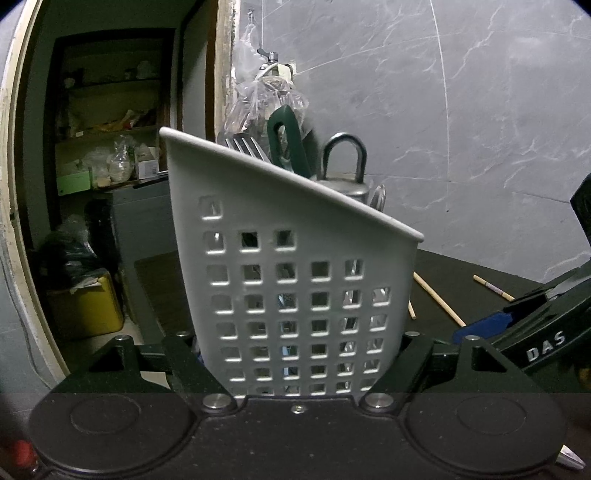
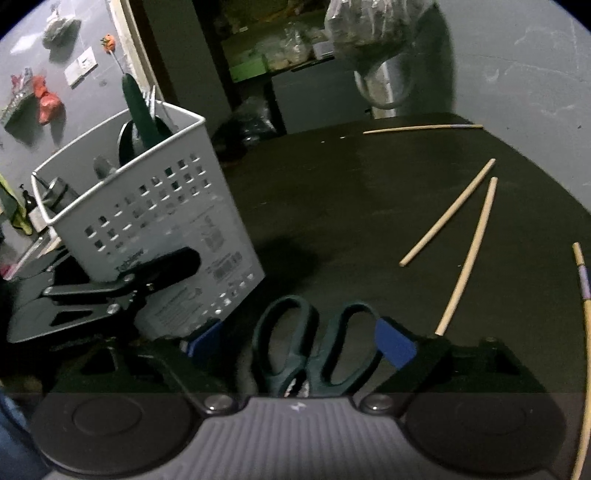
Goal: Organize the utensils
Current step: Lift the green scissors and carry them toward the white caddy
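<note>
A white perforated utensil caddy (image 1: pixel 295 258) fills the left wrist view, tilted, with my left gripper (image 1: pixel 299 343) shut on its lower walls. A fork (image 1: pixel 245 146), a dark green handle (image 1: pixel 290 140), a metal loop-handled utensil (image 1: pixel 345 162) and a spoon (image 1: pixel 378 197) stick out of it. In the right wrist view the caddy (image 2: pixel 147 206) leans at the left, one left gripper finger (image 2: pixel 162 269) against its side. Dark green scissors (image 2: pixel 317 347) lie handles forward between the blue pads (image 2: pixel 393 347) of my right gripper (image 2: pixel 299 343), which is open; their blades are hidden under it.
Several wooden chopsticks (image 2: pixel 448 212) lie scattered over the dark table (image 2: pixel 351 206), two of them (image 1: pixel 437 299) just right of the caddy. A plastic bag (image 2: pixel 369 26) hangs at the grey marble wall (image 1: pixel 461 92). Behind the table's left edge is a doorway with cluttered shelves (image 1: pixel 110 140).
</note>
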Demonstrator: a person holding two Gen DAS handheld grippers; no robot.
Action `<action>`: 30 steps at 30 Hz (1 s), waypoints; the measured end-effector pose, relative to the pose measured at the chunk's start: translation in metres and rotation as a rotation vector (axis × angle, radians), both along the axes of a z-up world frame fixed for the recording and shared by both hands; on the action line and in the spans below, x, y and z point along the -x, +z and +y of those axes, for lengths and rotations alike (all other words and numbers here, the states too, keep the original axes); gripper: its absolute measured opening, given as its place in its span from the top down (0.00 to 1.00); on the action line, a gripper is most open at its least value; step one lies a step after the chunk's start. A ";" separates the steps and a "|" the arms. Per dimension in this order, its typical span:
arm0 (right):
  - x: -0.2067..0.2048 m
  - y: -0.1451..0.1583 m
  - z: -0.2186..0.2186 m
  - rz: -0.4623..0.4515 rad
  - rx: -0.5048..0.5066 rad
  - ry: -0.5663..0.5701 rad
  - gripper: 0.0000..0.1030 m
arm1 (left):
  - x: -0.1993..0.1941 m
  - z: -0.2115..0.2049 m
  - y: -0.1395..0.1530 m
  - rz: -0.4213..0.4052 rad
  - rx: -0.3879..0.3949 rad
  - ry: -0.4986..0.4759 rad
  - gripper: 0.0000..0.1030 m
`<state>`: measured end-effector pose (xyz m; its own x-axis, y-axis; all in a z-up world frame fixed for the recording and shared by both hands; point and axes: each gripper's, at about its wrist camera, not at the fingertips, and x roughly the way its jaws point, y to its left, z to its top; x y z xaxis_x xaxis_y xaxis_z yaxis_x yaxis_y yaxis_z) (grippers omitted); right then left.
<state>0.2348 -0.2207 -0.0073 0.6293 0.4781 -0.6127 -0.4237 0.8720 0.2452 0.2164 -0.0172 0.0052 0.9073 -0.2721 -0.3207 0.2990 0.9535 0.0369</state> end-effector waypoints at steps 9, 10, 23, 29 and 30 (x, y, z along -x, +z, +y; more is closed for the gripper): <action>0.005 0.003 0.011 -0.021 0.109 -0.046 0.42 | 0.000 0.004 0.001 0.002 0.009 -0.009 0.24; 0.006 0.004 0.012 -0.023 0.113 -0.043 0.42 | 0.000 0.004 0.001 0.002 0.010 -0.009 0.24; 0.001 0.003 0.027 0.023 0.159 -0.014 0.56 | 0.000 0.004 0.000 0.003 0.016 -0.020 0.24; -0.008 0.003 0.043 0.009 0.246 -0.008 0.57 | 0.000 0.004 0.000 0.004 0.015 -0.019 0.24; -0.011 0.003 0.045 0.014 0.247 -0.010 0.59 | 0.000 0.004 0.000 0.004 0.015 -0.019 0.24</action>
